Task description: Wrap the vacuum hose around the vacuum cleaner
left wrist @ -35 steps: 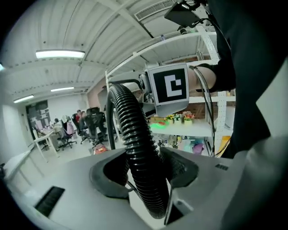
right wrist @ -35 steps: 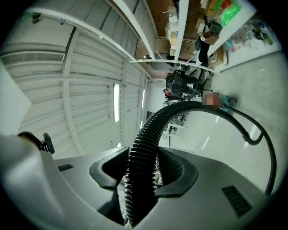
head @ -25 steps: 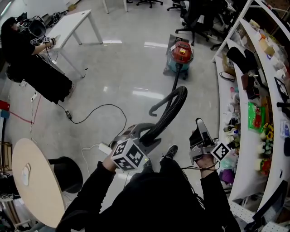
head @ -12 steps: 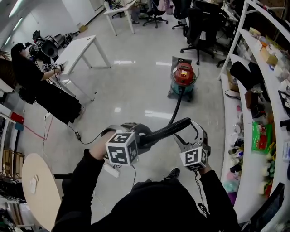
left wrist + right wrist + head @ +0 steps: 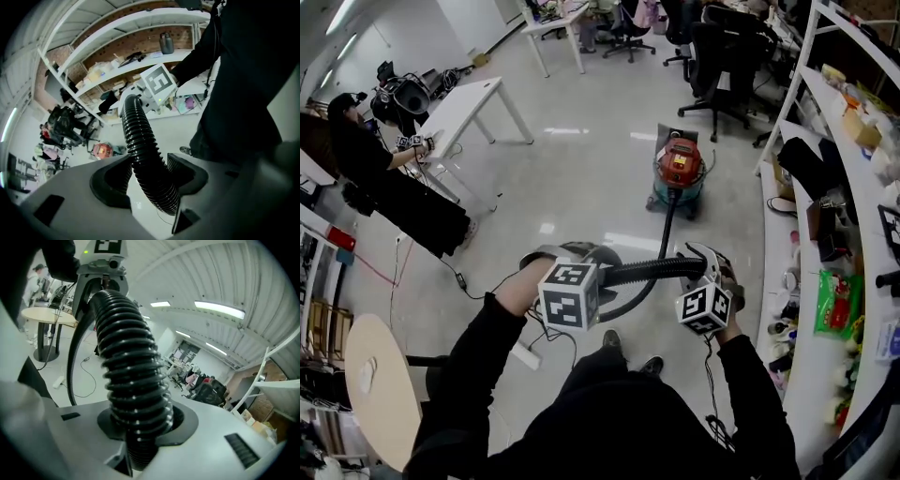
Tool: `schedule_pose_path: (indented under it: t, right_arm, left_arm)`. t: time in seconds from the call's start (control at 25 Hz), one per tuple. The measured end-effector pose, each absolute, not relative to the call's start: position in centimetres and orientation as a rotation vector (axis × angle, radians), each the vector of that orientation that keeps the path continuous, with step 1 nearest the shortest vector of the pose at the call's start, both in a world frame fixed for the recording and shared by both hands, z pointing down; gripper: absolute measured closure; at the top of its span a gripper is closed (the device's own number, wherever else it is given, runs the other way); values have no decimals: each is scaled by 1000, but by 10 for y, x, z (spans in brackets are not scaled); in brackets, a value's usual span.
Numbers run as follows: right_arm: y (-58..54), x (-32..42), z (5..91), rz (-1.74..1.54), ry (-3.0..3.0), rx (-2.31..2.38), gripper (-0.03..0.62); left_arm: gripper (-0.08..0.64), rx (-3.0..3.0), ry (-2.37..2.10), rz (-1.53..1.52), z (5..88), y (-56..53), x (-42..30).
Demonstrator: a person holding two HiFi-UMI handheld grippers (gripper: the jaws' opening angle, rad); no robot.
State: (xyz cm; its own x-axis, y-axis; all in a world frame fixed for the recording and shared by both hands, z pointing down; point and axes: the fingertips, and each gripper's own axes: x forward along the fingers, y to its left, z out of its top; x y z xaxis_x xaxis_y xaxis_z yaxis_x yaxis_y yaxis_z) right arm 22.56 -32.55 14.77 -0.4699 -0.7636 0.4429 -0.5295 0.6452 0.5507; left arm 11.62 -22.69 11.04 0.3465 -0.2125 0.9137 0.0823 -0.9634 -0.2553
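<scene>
The red vacuum cleaner stands on the floor ahead of me. Its black ribbed hose runs down from it and lies level between my two grippers. My left gripper is shut on the hose; in the left gripper view the hose sits pinched between the jaws of the left gripper. My right gripper has just been closing, and in the right gripper view its jaws clamp the hose at the right gripper.
A person in black stands at a white table at the left. Shelves run along the right, office chairs stand behind the vacuum. A round wooden table and a floor cable lie near left.
The right gripper, held apart from the hose before, has rolled over, come in and closed on it. Both hands moved up the picture, and the hose arch is now pulled level.
</scene>
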Motion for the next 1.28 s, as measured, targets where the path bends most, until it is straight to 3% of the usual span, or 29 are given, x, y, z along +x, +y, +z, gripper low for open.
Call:
schedule_pose_path:
  t: [0.16, 0.32, 0.4, 0.64, 0.76, 0.96, 1.08, 1.16, 1.28]
  right_arm:
    - [-368, 246, 162, -306, -2085, 1009, 474]
    - [-411, 269, 170, -144, -2060, 1048, 472]
    - [-434, 277, 173, -16, -2073, 1092, 472]
    - [-488, 284, 168, 311, -2109, 1224, 471]
    - [-484, 274, 162, 399, -2126, 1231, 471]
    - [-485, 259, 149, 440, -2121, 1298, 471]
    - [-501, 263, 143, 422, -2078, 1340, 466]
    - [-513, 272, 146, 416, -2045, 1349, 466]
    - [-522, 298, 164, 453, -1998, 1367, 465]
  left_arm:
    - [217, -2403, 580, -1338, 94, -277, 113]
    - [216, -2616, 1188, -793, 65, -300, 97]
    - [216, -2702, 1409, -623, 97, -298, 81]
    - [215, -2539, 1811, -1167, 322, -289, -14]
    - [210, -2629, 2019, -1204, 383, -313, -61]
    - [210, -2759, 2002, -1308, 442, -386, -94]
    - [223, -2815, 2207, -1179, 451, -444, -126]
    - [355, -2746, 2259, -1074, 437, -490, -146]
    - [357, -2688, 2179, -969, 396, -553, -158]
